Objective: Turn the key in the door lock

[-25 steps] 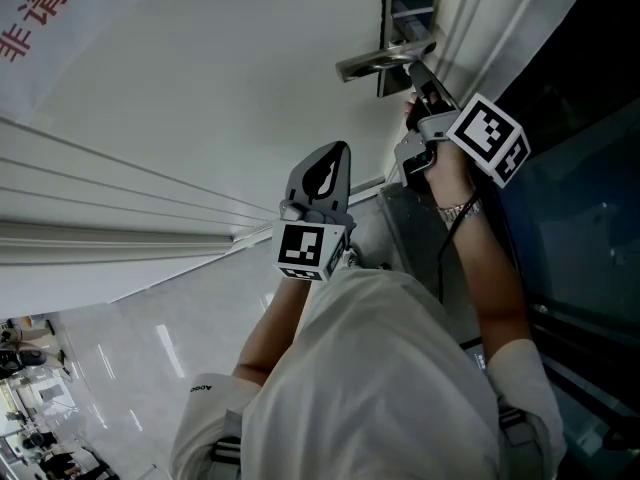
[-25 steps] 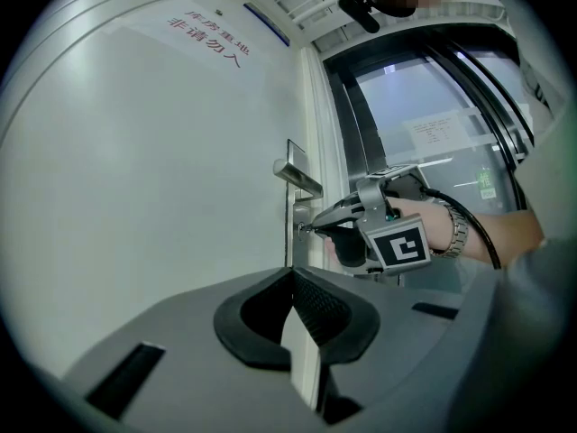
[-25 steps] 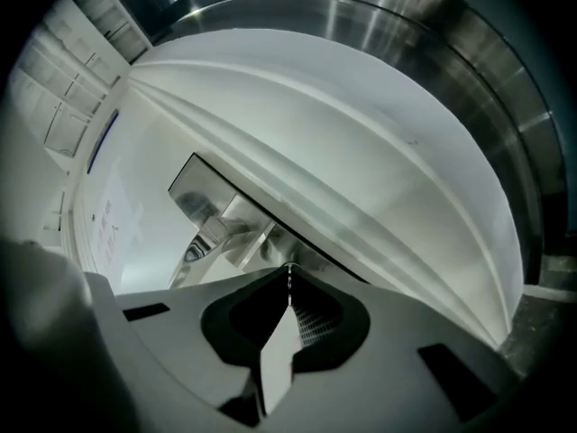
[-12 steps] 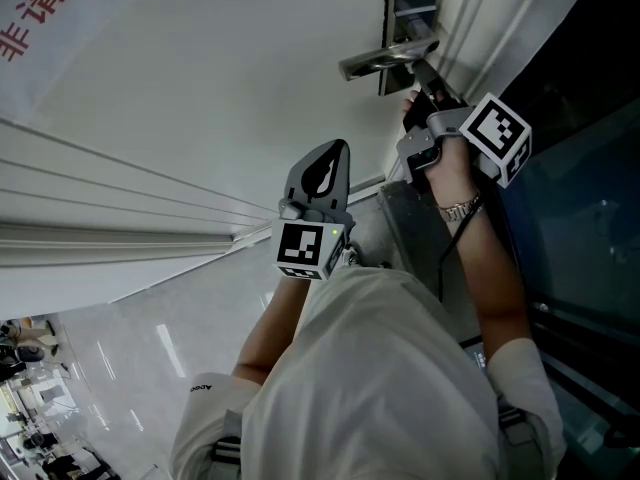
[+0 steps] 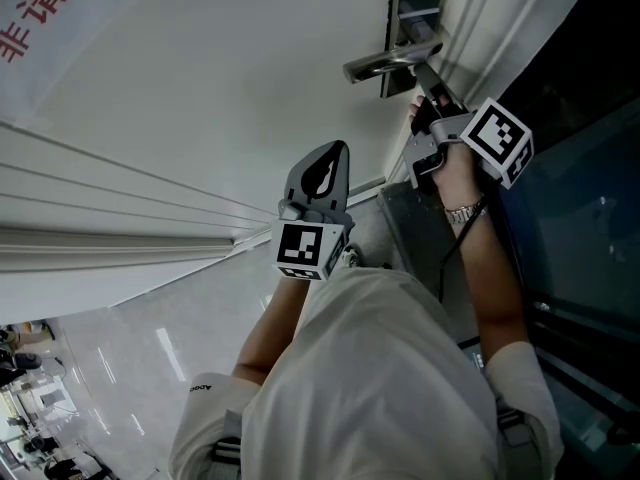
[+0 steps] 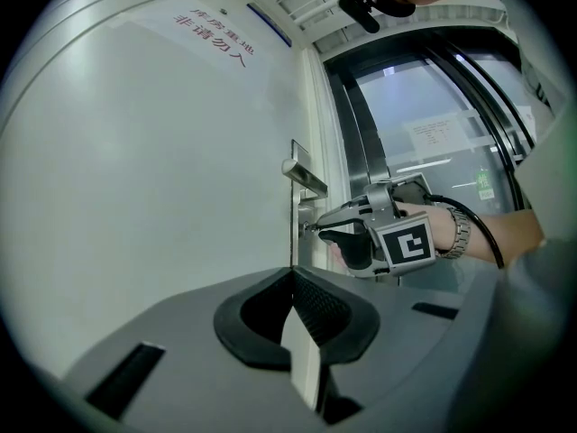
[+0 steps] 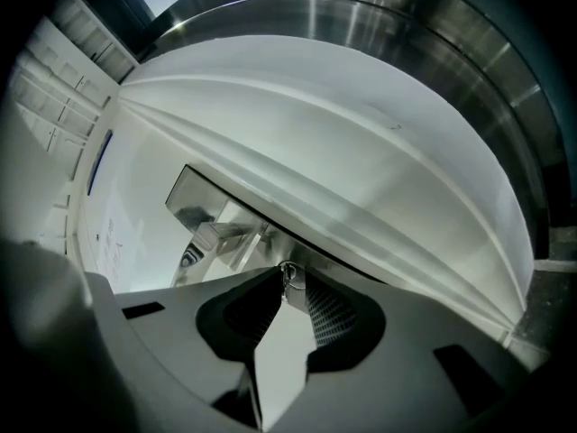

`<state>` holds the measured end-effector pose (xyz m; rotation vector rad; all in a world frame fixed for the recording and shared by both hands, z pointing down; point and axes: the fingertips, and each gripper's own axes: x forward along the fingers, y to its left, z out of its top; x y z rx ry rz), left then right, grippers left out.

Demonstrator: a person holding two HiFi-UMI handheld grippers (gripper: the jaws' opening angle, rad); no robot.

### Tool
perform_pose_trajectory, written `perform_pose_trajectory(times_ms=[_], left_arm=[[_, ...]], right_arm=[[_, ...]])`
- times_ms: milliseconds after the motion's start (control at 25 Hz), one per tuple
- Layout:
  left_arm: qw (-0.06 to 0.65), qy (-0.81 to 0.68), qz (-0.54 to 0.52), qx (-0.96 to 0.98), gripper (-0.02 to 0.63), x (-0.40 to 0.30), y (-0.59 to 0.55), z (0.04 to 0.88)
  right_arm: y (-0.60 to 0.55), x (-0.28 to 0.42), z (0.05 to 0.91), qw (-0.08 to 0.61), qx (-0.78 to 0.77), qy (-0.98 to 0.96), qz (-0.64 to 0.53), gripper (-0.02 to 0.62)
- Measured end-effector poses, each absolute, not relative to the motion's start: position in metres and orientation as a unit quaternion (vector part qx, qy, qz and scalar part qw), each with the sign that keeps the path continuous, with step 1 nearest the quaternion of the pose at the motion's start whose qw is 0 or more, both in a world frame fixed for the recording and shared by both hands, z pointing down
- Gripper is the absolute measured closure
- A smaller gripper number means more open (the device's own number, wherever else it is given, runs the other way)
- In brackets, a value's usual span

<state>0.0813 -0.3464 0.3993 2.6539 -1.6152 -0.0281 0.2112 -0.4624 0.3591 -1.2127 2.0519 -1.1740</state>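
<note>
Two grippers, one key (image 7: 288, 276), one door handle (image 5: 385, 63). My right gripper (image 7: 287, 289), at one o'clock in the head view, has just been opening its jaws, with the key between their tips, seated in the lock (image 6: 300, 215). My left gripper (image 6: 293, 278), closed and empty, hangs at six o'clock from the handle.
</note>
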Motion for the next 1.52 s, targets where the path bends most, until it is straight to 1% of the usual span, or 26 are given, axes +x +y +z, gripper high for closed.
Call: perform_pose_trajectory(times_ms=[440, 760, 880, 920, 1280, 1520], left_arm=[[0.020, -0.521, -0.007, 0.853, 0.597, 0.066, -0.351, 0.404], [0.021, -0.539, -0.007, 0.842, 0.597, 0.041, -0.349, 0.409], [0.023, -0.548, -0.007, 0.836, 0.598, 0.030, -0.347, 0.410], [0.024, -0.552, -0.007, 0.834, 0.597, 0.026, -0.346, 0.411], [0.028, -0.597, -0.004, 0.802, 0.598, -0.010, -0.330, 0.417], [0.036, -0.663, -0.004, 0.748, 0.597, -0.038, -0.318, 0.428]], right_arm=[[-0.447, 0.189, 0.367, 0.216, -0.415, 0.769, -0.435, 0.534], [-0.419, 0.145, 0.387, 0.144, -0.406, 0.813, -0.392, 0.536], [-0.411, 0.131, 0.392, 0.114, -0.410, 0.832, -0.356, 0.583], [-0.408, 0.127, 0.393, 0.104, -0.413, 0.839, -0.339, 0.591], [-0.377, 0.067, 0.394, 0.039, -0.365, 0.899, -0.240, 0.592], [-0.352, 0.024, 0.403, -0.004, -0.278, 0.950, -0.144, 0.592]])
